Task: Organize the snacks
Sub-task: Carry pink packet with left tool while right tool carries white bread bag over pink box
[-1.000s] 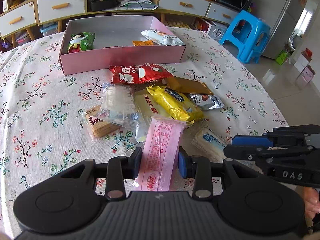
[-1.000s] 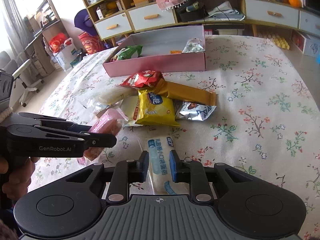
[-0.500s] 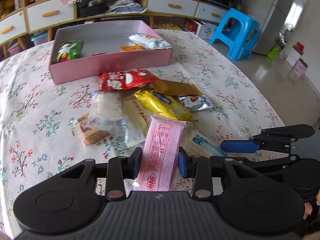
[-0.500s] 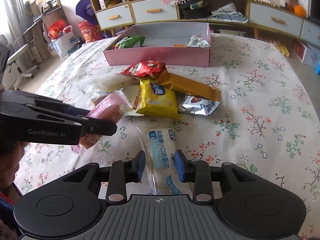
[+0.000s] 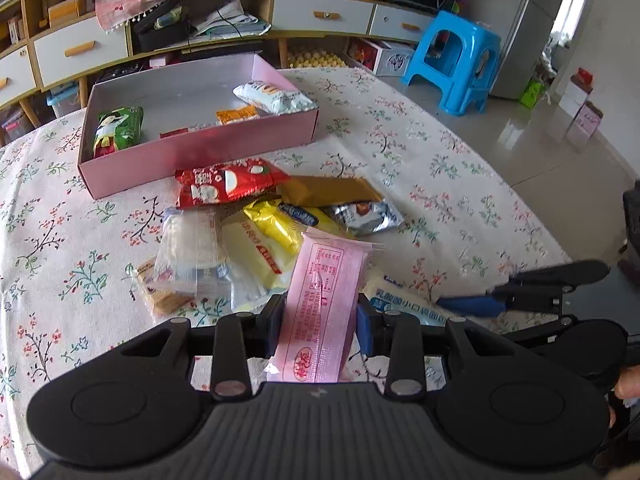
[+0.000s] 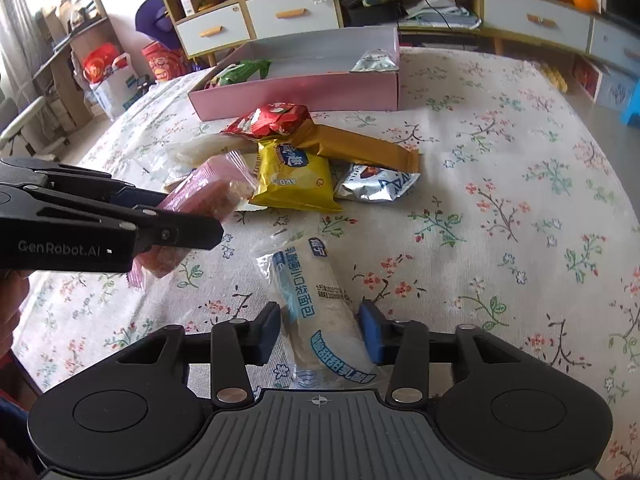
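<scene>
Two hand-held grippers over a floral worktop [image 5: 460,184] strewn with snack packets. The left gripper [image 5: 320,320] has its jaws clamped on a pink wrapped snack [image 5: 324,304], held clear of the pile. The right gripper [image 6: 320,332] has just been opening; its jaws stand slightly apart on either side of a white bread packet [image 6: 316,304], which lies on the worktop between them, the pads not pressing it. The pink box [image 5: 200,156], the likely destination, sits beyond the pile and already contains a green packet [image 5: 118,130] and a pale blue-white packet [image 5: 272,98]. Risks: the slippery pink wrapper could slide from its narrow pinch during the carry; the two grippers, close together, could collide; a re-grasp of the bread packet could crush its soft contents.
</scene>
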Demonstrator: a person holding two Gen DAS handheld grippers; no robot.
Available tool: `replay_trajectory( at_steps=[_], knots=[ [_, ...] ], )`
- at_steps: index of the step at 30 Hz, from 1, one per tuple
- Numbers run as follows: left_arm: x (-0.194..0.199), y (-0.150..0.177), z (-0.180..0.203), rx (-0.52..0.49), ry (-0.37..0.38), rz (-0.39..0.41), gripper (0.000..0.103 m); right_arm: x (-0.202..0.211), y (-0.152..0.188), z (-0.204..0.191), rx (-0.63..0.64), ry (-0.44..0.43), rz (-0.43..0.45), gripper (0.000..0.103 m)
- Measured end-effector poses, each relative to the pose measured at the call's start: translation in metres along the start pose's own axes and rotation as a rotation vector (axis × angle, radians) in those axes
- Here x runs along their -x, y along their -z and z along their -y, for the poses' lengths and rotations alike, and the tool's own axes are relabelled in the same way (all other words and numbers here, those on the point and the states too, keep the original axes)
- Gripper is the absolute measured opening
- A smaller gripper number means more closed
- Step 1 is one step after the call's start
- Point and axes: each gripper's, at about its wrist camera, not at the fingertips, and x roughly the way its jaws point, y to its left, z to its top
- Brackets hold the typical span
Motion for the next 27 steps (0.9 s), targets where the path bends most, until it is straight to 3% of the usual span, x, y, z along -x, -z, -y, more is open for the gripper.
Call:
replay_trajectory(
  at_steps=[3,9,18,27],
  knots=[
    [0.001,-0.002,0.005,-0.032,-0.016,-0.002,0.034,0.008,0.001,0.017,-0.070,-0.072,0.003,0.031],
    [-0.001,-0.005,0.005,-0.038,-0.001,-0.008,0.034,0.023,0.004,0.050,-0.175,-0.099,0.026,0.026],
    [-0.002,-0.012,-0.002,-0.054,-0.002,-0.004,0.034,0.048,-0.005,0.087,-0.313,-0.172,0.129,0.022],
    [0.008,-0.035,-0.021,0.022,0.056,0.089,0.034,0.046,-0.023,0.095,-0.369,-0.219,0.201,0.022]
  ],
)
